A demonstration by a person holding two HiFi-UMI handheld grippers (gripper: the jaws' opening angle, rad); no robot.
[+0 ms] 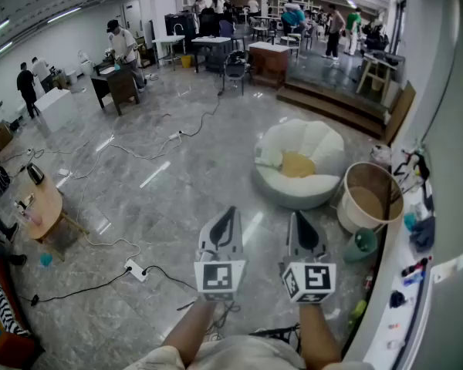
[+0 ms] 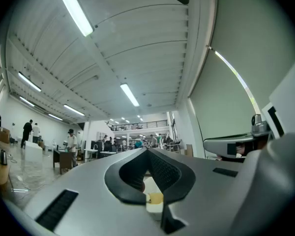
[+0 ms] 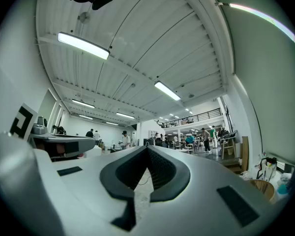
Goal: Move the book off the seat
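Lying on seat [image 1: 318,140], book [image 1: 297,164] well beyond shut fingers [image 1: 226,227].

The floor [image 1: 177,206] was of grey, glossy stone tiles and reflected the ceiling lamps. A white, shell-shaped seat [image 1: 316,141] stood directly on it, near the right wall, and a yellowish book [image 1: 297,164] lay flat in the hollow of this seat. Just beside the seat, to the right, a round basket [image 1: 347,218] stood upright on the tiles. Thin cables [image 1: 139,154] ran loosely across the open floor, and a white power strip [image 1: 136,270] lay nearer to the camera. A round wooden table [image 1: 50,206] stood at the left.
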